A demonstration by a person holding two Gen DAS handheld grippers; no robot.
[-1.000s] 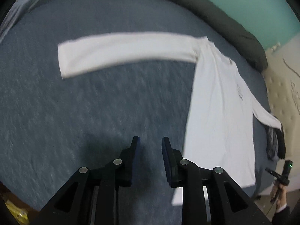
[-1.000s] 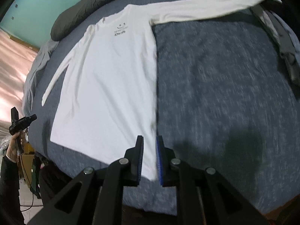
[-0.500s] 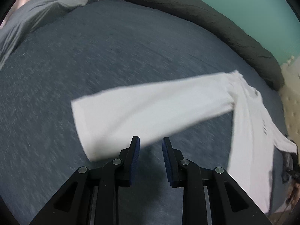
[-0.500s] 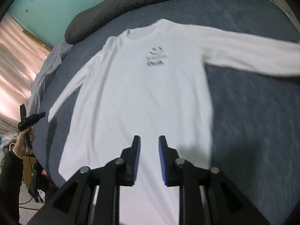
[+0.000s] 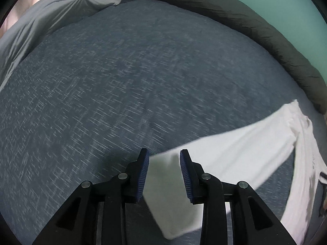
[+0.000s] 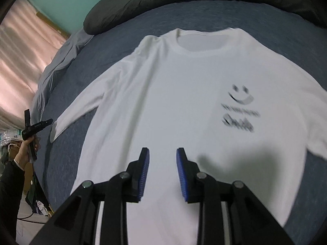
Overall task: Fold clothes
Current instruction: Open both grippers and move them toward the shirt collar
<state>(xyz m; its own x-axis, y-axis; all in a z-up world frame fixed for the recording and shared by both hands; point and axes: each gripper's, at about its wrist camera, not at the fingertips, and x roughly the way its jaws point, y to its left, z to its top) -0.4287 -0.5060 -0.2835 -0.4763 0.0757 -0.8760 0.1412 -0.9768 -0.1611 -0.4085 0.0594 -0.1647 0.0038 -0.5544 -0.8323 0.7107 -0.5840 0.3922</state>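
1. Shirt [image 6: 184,106] flat on bed [image 5: 122,81], front up
2. Left gripper [image 5: 164,175] over sleeve cuff [image 5: 167,200], fingers just opening, released
3. Right gripper [image 6: 162,173] over shirt body, fingers just opening, holding nothing

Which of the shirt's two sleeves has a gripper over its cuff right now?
The outstretched sleeve: its cuff lies between the left gripper's open jaws. The other sleeve lies beside the body, no gripper near.
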